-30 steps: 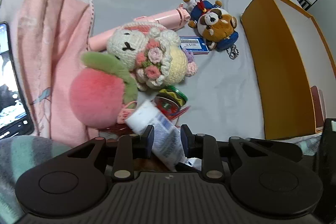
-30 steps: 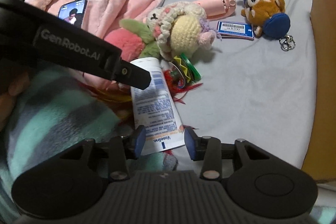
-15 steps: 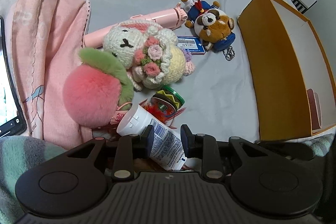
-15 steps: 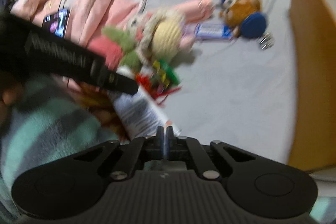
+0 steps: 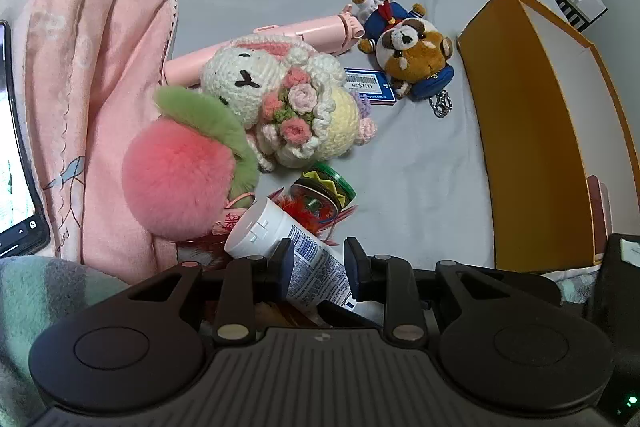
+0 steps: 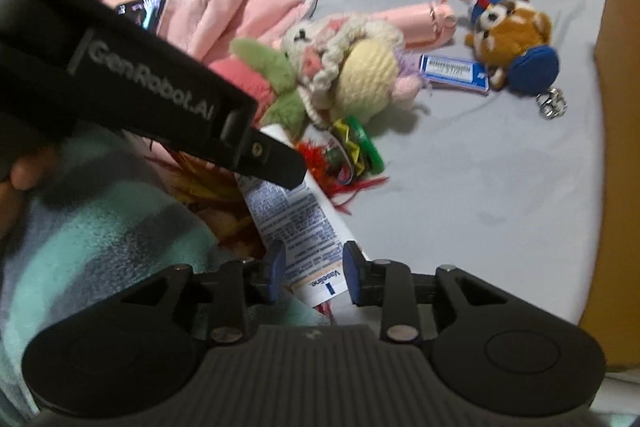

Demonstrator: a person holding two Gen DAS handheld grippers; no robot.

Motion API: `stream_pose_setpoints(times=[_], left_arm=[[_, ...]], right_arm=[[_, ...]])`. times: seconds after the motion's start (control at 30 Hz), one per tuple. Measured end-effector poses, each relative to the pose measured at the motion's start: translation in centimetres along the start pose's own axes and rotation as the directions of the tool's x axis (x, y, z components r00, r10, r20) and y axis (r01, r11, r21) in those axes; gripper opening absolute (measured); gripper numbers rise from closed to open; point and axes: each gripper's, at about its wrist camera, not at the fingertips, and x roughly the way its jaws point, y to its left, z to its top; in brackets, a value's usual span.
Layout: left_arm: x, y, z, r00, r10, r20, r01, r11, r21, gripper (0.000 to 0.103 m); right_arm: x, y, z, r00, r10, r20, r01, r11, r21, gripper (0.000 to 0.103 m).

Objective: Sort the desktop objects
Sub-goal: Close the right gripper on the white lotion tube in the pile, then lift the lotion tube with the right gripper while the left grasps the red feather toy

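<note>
the left gripper (image 5: 316, 261) has its jaws around the white vaseline tube (image 5: 296, 251) just below the cap; the pads sit close against its sides, though i cannot tell whether they truly pinch it. in the right wrist view, the right gripper (image 6: 312, 277) has its jaws spread on either side of the tube's crimped tail end (image 6: 316, 271), with a small gap showing at each pad. the left gripper's black arm crosses that view from 9 o'clock and reaches the tube near its cap end.

the tube lies on a grey bedsheet (image 5: 420, 179), cap pointing toward 11 o'clock in the left wrist view. just beyond the cap, at 12 o'clock, sits a small green-rimmed jar (image 5: 324, 193) with red feathers around it. at 10 o'clock from the tube is a fluffy pink peach plush (image 5: 178, 179) with green leaves, touching a crocheted bunny doll (image 5: 280, 103) holding knitted flowers. behind the bunny lies a pink cylinder (image 5: 280, 39). at 1 o'clock, a brown bear keychain (image 5: 412, 55) in blue clothes rests beside a blue price tag (image 5: 368, 85). an orange box (image 5: 532, 147) with a white inside stands at 3 o'clock. a pink garment (image 5: 92, 67) is heaped at 9 o'clock, with a lit phone (image 5: 14, 167) at its edge.
</note>
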Motion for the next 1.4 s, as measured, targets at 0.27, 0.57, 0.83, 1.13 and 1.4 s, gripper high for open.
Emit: stream_pose_setpoints(times=[0.27, 0.57, 0.83, 1.13, 1.4], left_arm=[[0.7, 0.0, 0.4, 0.999, 0.0, -0.035, 0.0, 1.0, 0.001, 0.03], [0.6, 0.1, 0.4, 0.999, -0.005, -0.04, 0.005, 1.0, -0.001, 0.03], [0.6, 0.5, 0.3, 0.999, -0.011, -0.038, 0.01, 1.0, -0.005, 0.03], [0.2, 1.3, 0.3, 0.999, -0.041, -0.004, 0.041, 0.999, -0.011, 0.03], [-1.7, 1.9, 0.0, 0.991, -0.103, 0.08, 0.101, 0.994, 0.035, 0.03]], right_arm=[[1.5, -1.6, 0.3, 0.999, 0.014, -0.03, -0.014, 1.0, -0.021, 0.057], [0.5, -3.7, 0.1, 0.991, 0.127, -0.039, -0.123, 0.989, 0.087, 0.017], [-1.3, -1.8, 0.0, 0.971, 0.24, 0.004, -0.239, 0.968, 0.074, 0.01], [0.0, -1.8, -0.7, 0.961, 0.276, -0.012, -0.274, 0.959, 0.067, 0.011], [-6.8, -3.3, 0.2, 0.949, 0.282, 0.143, -0.295, 0.953, 0.072, 0.003]])
